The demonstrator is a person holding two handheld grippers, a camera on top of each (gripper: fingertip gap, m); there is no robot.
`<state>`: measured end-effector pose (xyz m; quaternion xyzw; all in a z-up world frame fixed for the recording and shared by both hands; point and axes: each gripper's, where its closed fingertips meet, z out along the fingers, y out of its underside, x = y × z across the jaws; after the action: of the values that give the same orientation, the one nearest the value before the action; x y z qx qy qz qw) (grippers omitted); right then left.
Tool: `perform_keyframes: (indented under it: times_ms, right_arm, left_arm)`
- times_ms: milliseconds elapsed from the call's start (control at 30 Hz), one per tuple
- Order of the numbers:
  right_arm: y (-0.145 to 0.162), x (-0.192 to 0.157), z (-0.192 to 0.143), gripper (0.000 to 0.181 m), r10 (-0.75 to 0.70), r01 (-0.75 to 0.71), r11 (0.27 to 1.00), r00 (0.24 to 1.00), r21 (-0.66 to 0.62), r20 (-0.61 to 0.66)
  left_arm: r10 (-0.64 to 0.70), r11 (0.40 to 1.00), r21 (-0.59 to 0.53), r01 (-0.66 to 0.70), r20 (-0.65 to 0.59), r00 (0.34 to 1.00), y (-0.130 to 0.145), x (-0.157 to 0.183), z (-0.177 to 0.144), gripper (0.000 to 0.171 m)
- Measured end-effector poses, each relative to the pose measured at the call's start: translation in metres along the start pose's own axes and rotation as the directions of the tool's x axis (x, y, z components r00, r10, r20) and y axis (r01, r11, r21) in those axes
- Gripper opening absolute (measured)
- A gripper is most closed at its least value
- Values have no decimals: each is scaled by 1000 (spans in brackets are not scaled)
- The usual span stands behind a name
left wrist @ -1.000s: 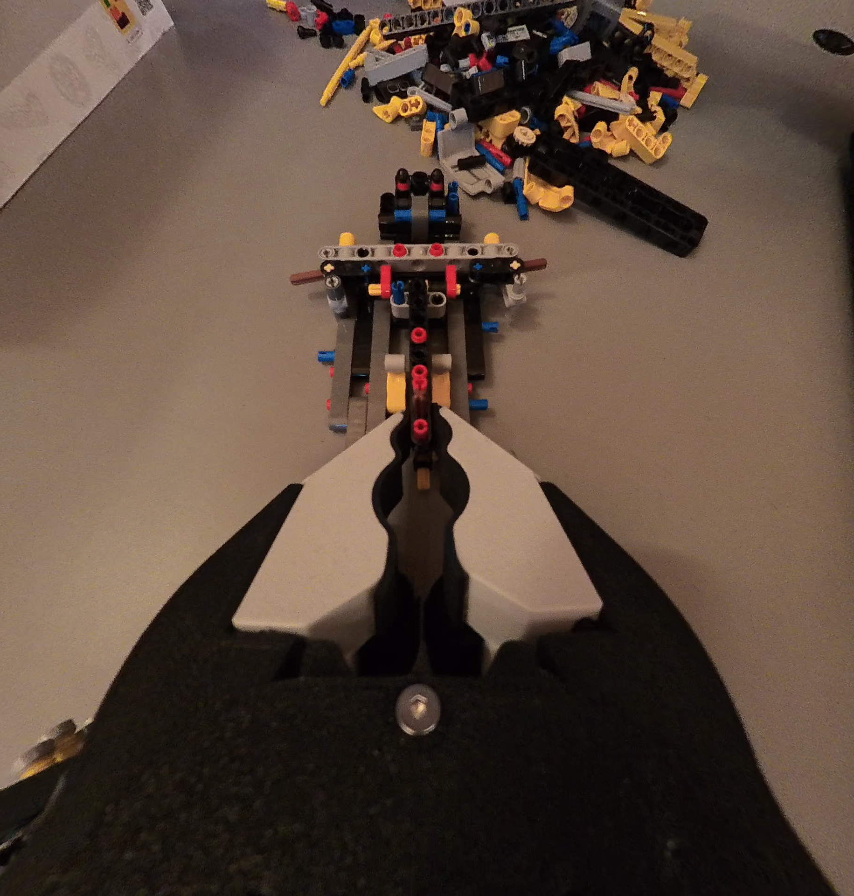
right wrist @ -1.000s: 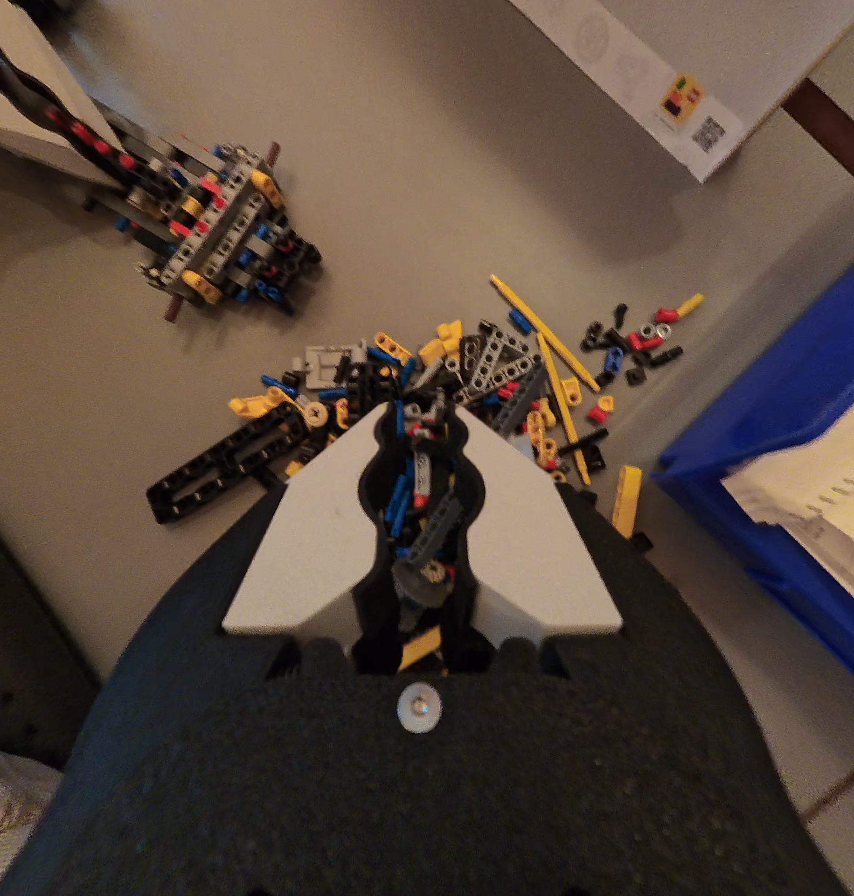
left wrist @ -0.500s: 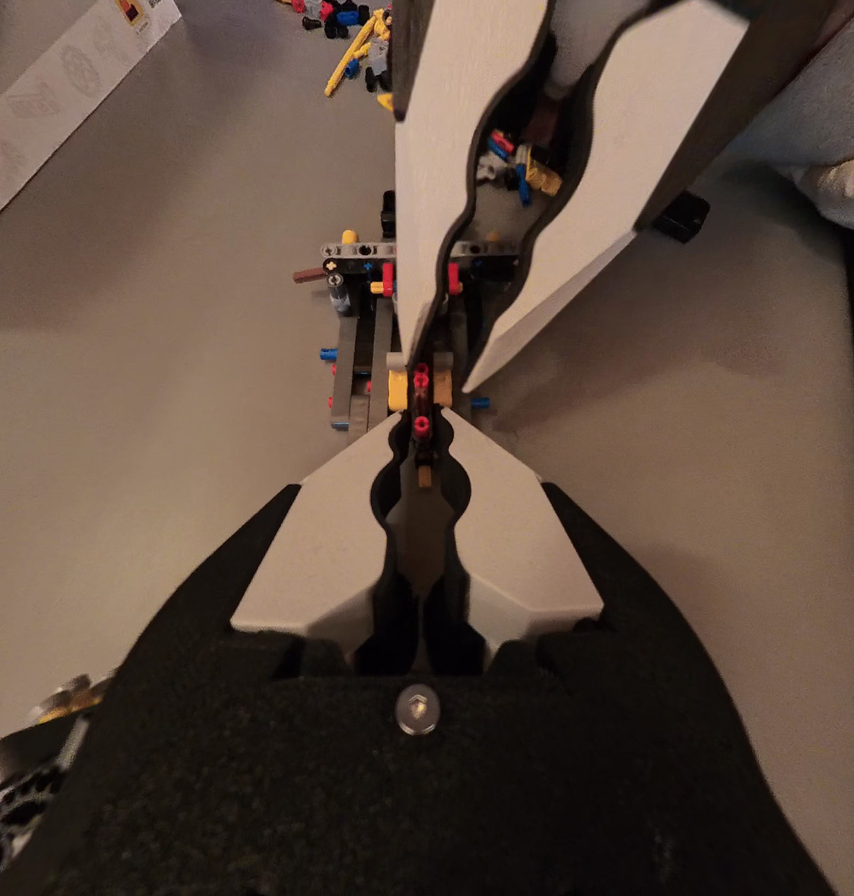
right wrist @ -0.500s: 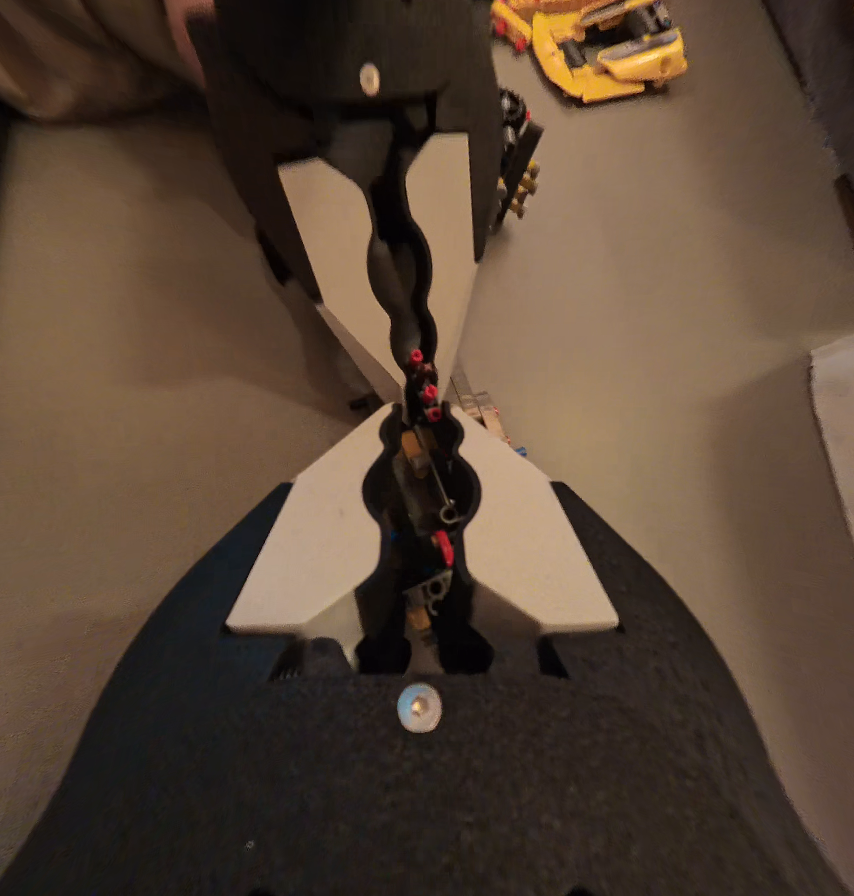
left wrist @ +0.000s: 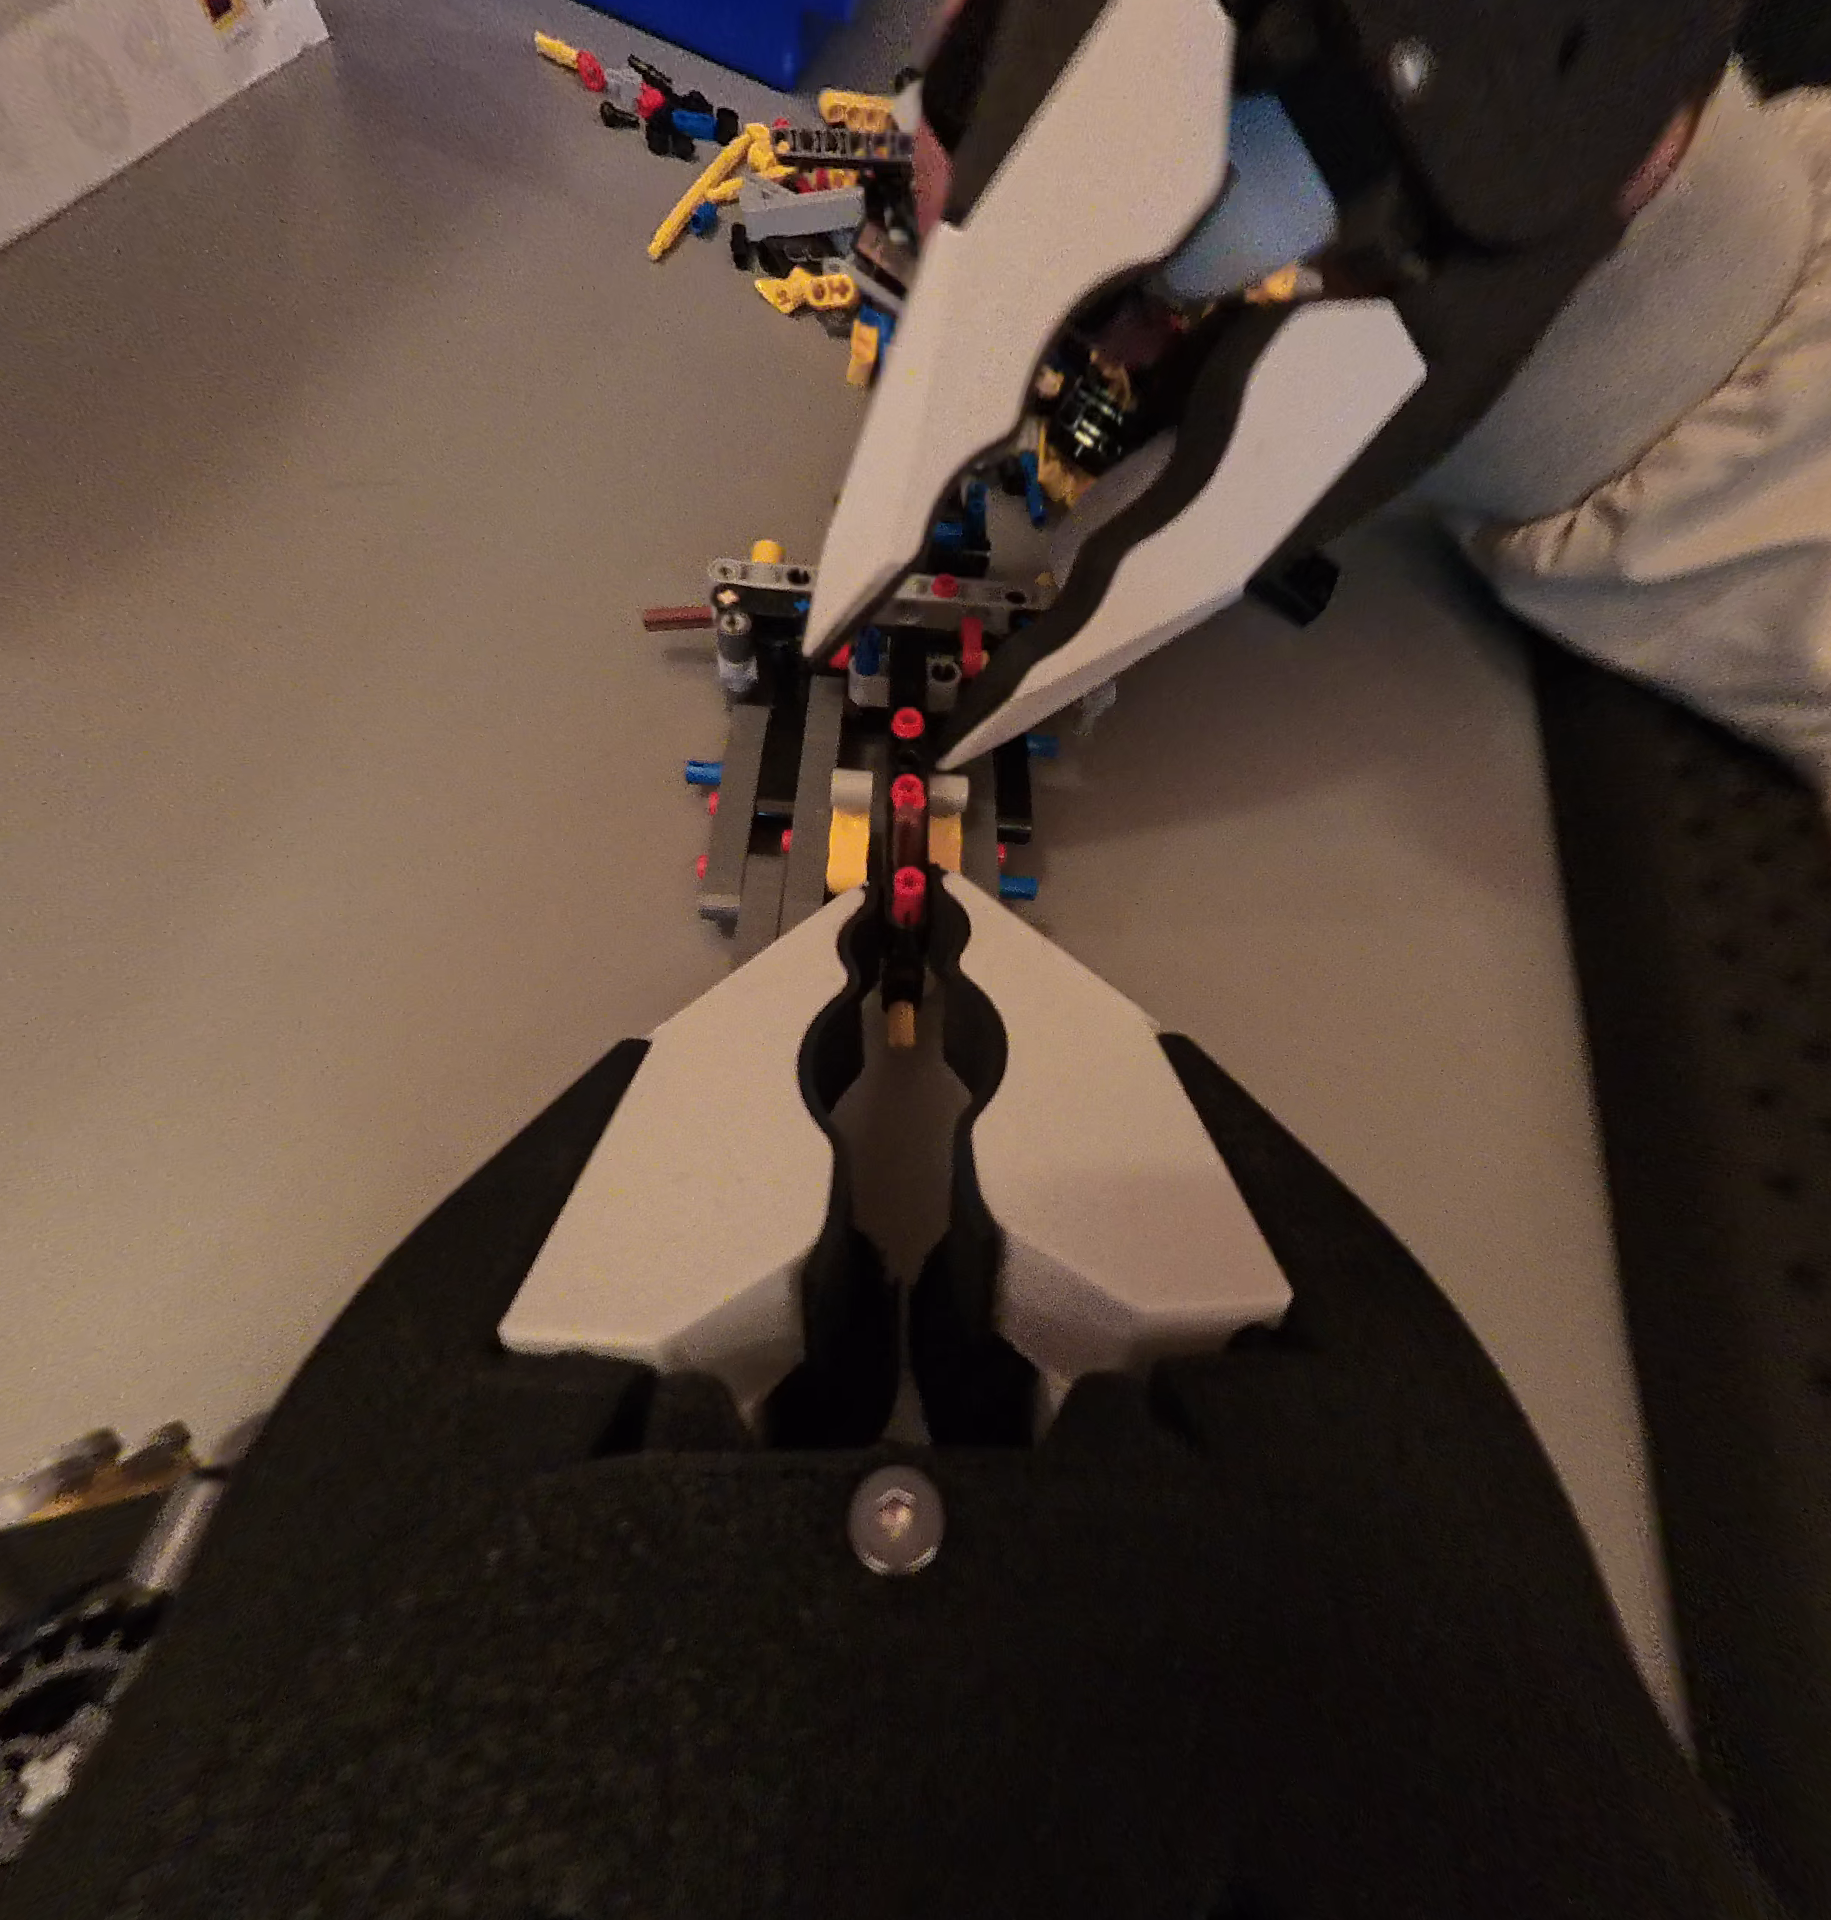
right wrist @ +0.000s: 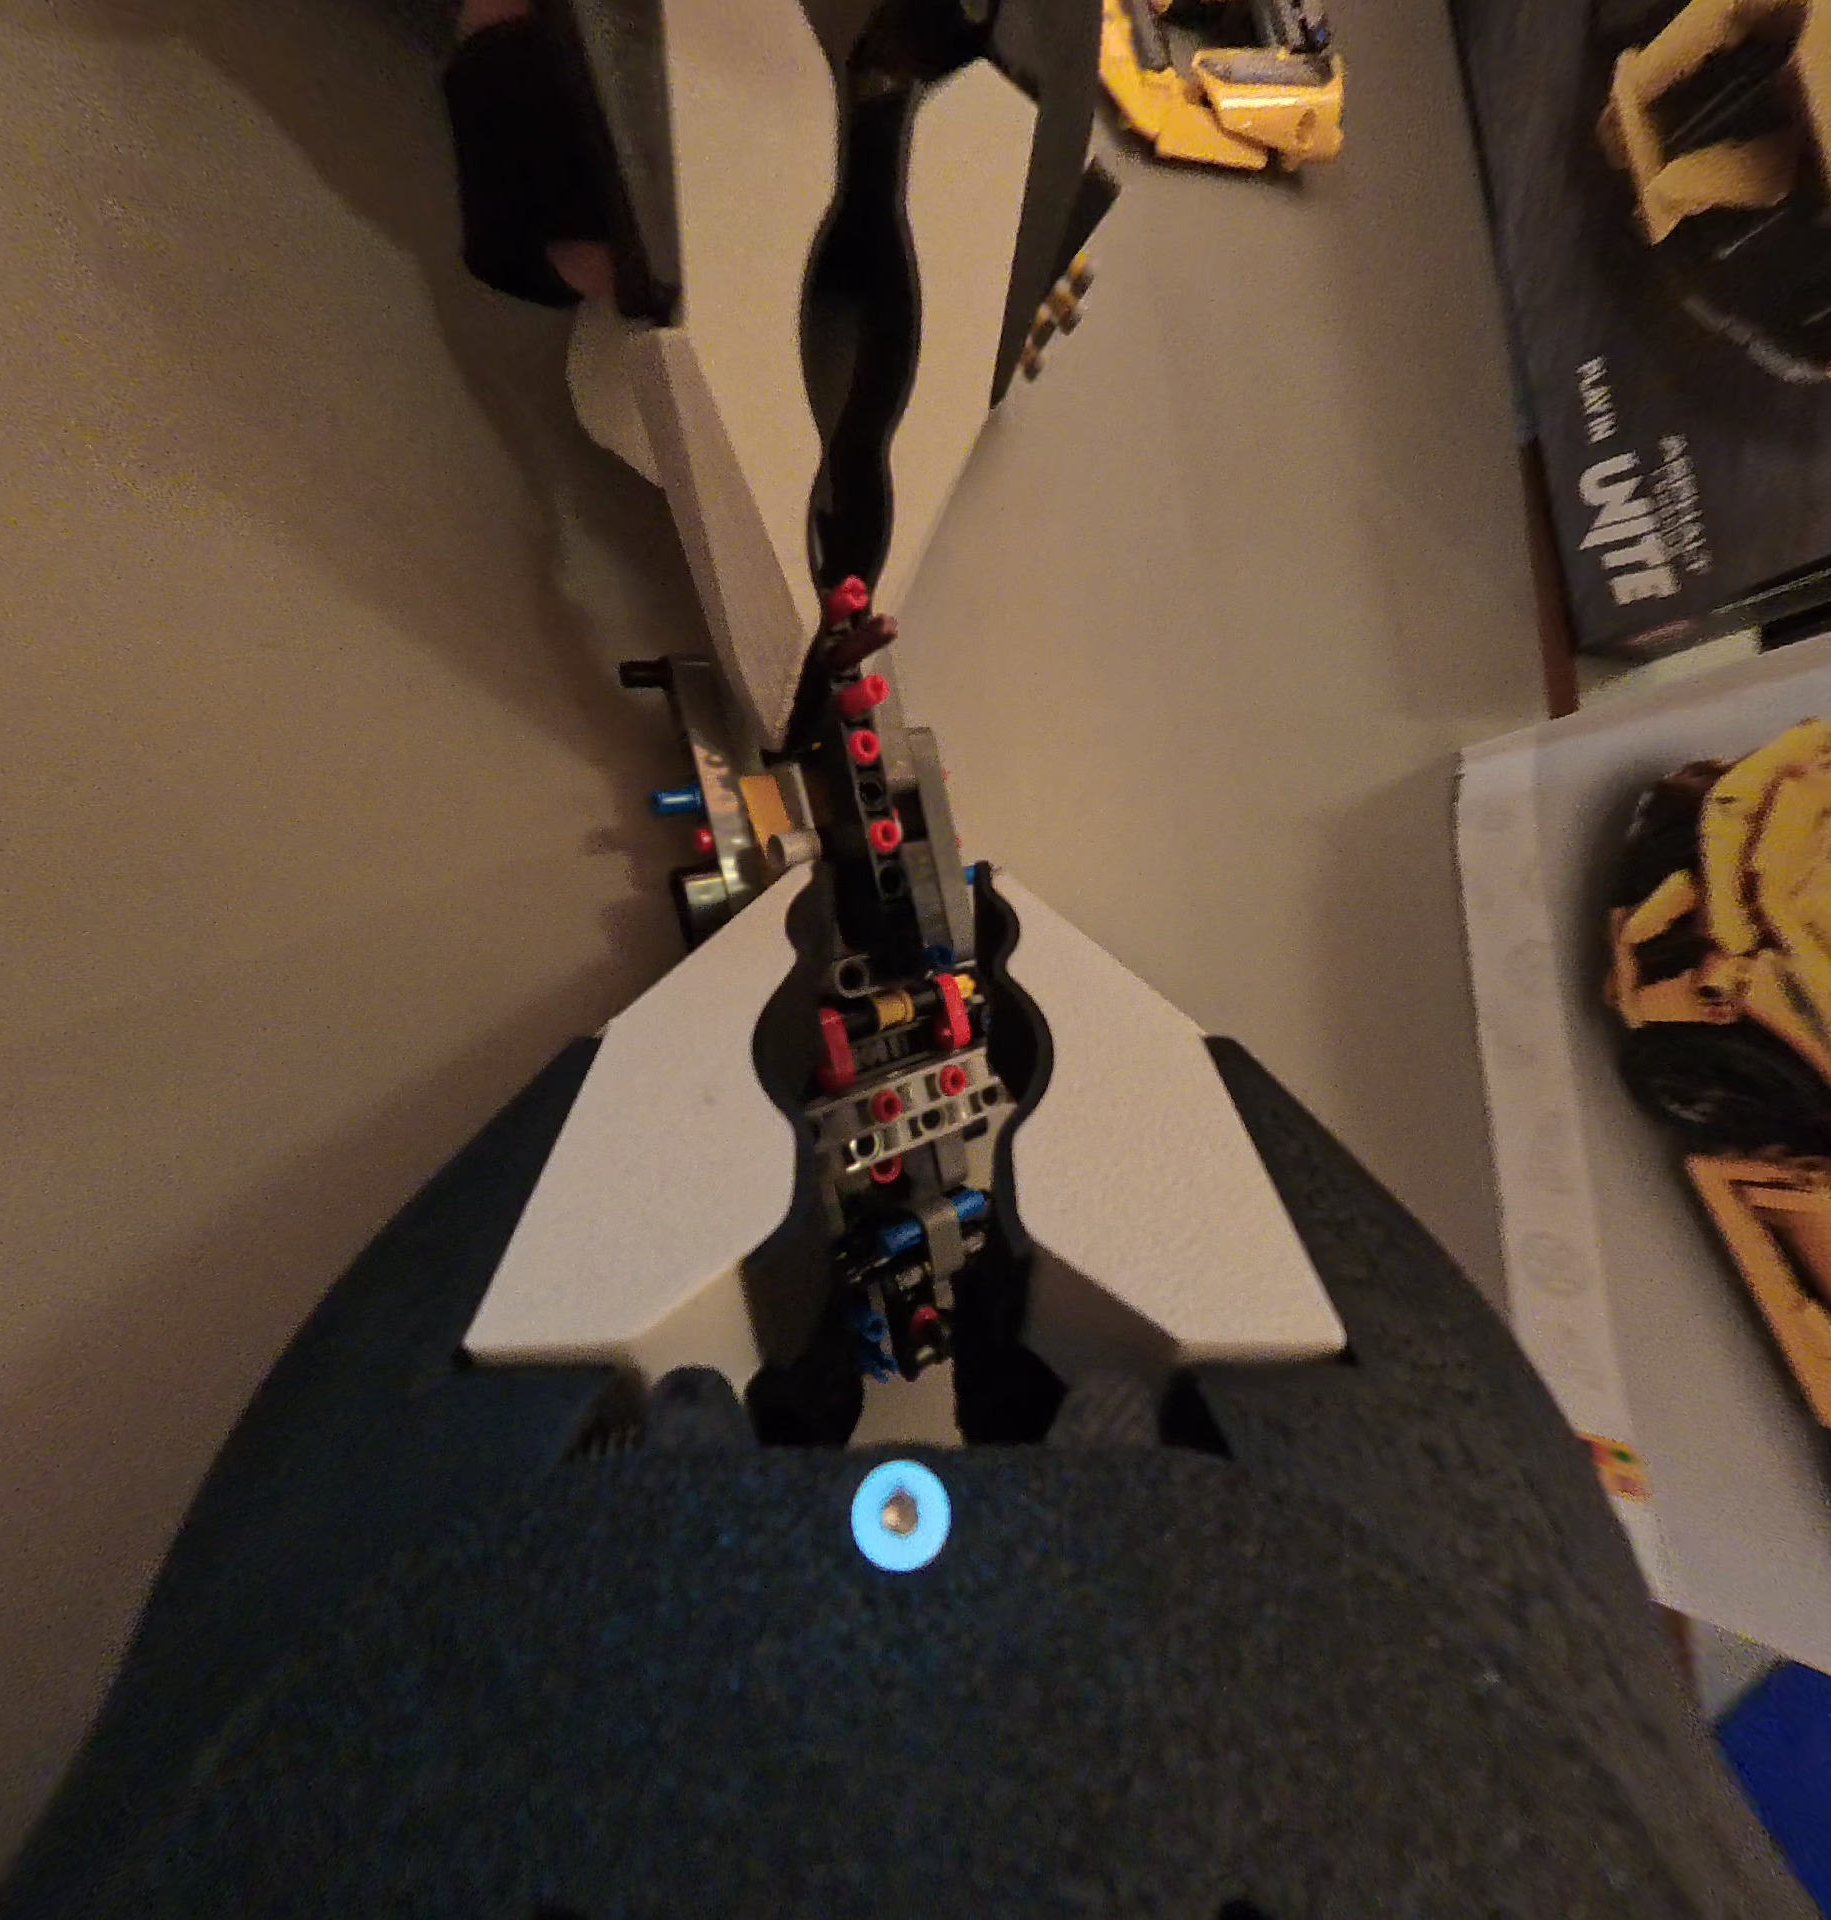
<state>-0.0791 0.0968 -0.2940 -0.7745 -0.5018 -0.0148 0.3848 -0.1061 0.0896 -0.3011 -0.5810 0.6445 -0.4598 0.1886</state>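
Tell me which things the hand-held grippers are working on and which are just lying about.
In hand:
left hand-held gripper, shut on the black beam of the brick assembly
right hand-held gripper, open, straddling the same assembly

Lying about:
loose brick pile
blue bin
printed sheet
yellow model vehicle
dark box

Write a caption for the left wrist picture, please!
Left gripper fingers pinch the brick model's black beam while the right gripper hovers open above.
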Motion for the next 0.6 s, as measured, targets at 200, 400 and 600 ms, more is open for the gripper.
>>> perform_keyframes:
  times_ms: [200,400,600]
  right_arm:
    - [-10,11,-4,24,-150,145,989,967,-39,-204]
    - [-18,31,-34,0,-103,124,992,924,33,-367]
    - [17,31,-43,24,383,-379,922,922,86,-48]
  left_arm:
    - [-159,986,44,163,-82,984,-4,-4,-7,7]
    - [-179,980,73,188,-108,978,-8,-4,-11,7]
    - [6,999,53,-7,15,1000,-5,-7,-11,7]
